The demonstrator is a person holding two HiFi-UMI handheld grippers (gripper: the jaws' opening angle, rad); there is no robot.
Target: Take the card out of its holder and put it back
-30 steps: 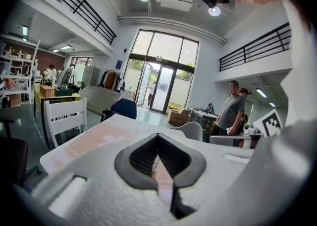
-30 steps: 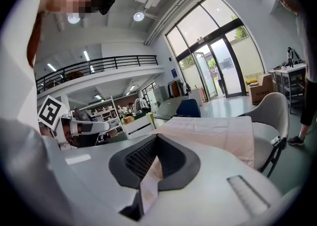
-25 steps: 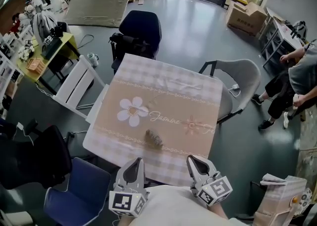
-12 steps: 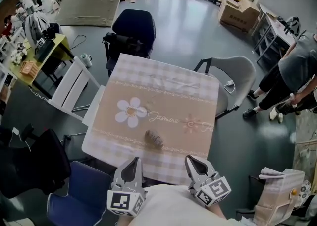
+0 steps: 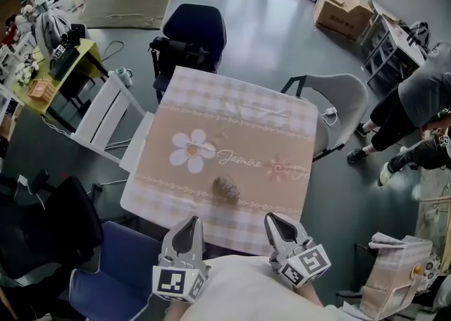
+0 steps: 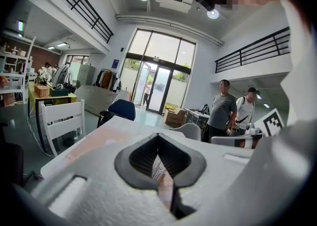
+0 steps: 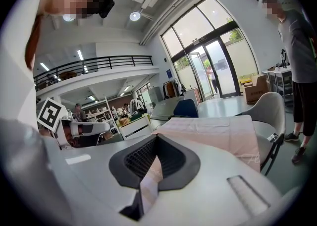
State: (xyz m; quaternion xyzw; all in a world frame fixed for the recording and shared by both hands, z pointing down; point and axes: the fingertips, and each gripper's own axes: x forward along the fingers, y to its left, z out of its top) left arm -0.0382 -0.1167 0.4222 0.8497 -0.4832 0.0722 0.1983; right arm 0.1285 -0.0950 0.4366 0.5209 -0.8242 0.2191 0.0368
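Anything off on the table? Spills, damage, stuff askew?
Nothing stands out. The tablecloth lies flat, bar slight creases near its far edge. One small grey object, likely the card holder, lies on it toward the near side. No spill or damage shows. The left gripper and right gripper are shut, short of it.

Head view looks steeply down at table [image 5: 243, 122]; gripper views look across it.

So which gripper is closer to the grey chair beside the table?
Right. The right gripper sits at the table's near edge, on the grey chair's side; the left gripper is further over, toward the nearer blue chair.
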